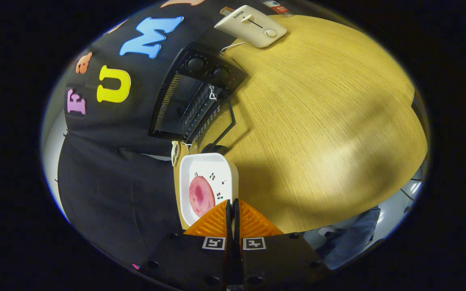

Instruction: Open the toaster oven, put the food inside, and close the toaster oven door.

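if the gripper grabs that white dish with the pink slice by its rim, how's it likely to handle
The white dish looks rigid and glossy, so the shut gripper at its rim may slip rather than bite. It sits low and flat on the table, so it should slide, not tip. The pink slice lies loose and could shift if tilted.

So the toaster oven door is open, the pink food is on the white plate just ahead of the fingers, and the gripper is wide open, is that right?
Not quite. The gripper is shut, its fingers pressed together with nothing between them, as the gripper view shows. The rest holds: the toaster oven has its door open, and the pink food lies on the white plate just ahead of the fingers.
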A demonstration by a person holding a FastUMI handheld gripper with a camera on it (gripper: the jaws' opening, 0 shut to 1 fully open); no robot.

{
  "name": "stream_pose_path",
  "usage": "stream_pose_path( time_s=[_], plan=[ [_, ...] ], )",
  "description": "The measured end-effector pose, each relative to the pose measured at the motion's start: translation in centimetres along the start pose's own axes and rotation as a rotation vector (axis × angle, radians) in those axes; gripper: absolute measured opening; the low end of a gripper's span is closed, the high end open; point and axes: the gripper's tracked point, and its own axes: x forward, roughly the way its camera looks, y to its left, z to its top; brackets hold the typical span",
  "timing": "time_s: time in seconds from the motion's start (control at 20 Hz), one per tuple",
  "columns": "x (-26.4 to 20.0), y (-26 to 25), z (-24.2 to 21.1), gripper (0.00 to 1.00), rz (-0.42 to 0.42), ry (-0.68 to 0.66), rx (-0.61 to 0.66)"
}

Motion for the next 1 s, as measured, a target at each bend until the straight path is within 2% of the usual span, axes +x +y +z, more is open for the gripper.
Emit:
stream_pose_path(
  time_s=[0.2,0.35,0.6,0.75,1.0],
  plan=[
    [1.9,3.0,0.2,0.02,0.018,-0.1,0.067],
    [2.7,4.3,0.7,0.02,-0.004,-0.166,0.08],
    [4.6,6.5,2.9,0.02,0.006,-0.273,0.188],
    [6.4,6.5,4.9,0.02,-0.032,-0.339,0.235],
    [10.5,7.7,7.8,0.02,-0.034,-0.378,0.328]
  ],
)
